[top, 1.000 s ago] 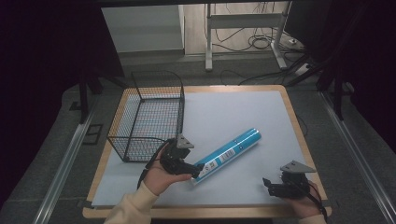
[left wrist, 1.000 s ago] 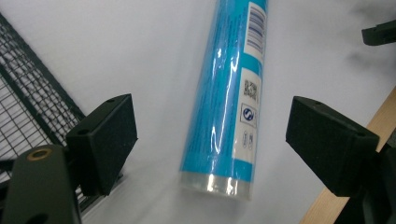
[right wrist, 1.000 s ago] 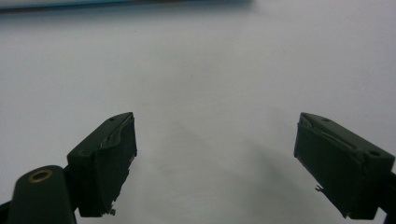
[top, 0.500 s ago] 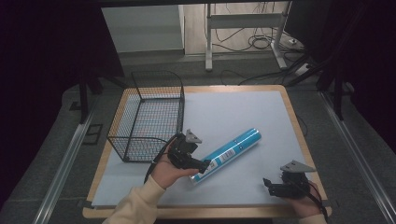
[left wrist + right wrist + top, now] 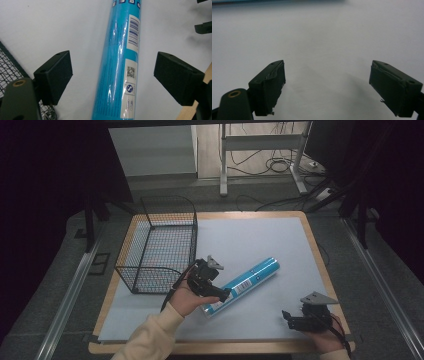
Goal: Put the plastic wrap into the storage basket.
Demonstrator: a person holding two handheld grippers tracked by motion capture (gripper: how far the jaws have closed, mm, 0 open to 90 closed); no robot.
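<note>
Left gripper [image 5: 225, 292]: at near end of tube, jaws wide apart, just been opening; tube between pads [image 5: 53, 76], w/ clear gap each side, no pad pressing.
Tube [image 5: 242, 286]: blue, white barcode label, lying flat on white sheet [image 5: 250, 235], slanted; far end twd table centre, near end by left hand [image 5: 187, 297].
Right gripper [image 5: 292, 319]: low over sheet nr front right corner, well apart from tube; jaws wide apart, nothing between.
Basket [image 5: 157, 247]: black wire, upright on left part of table [image 5: 320, 265], just beside left gripper.
</note>
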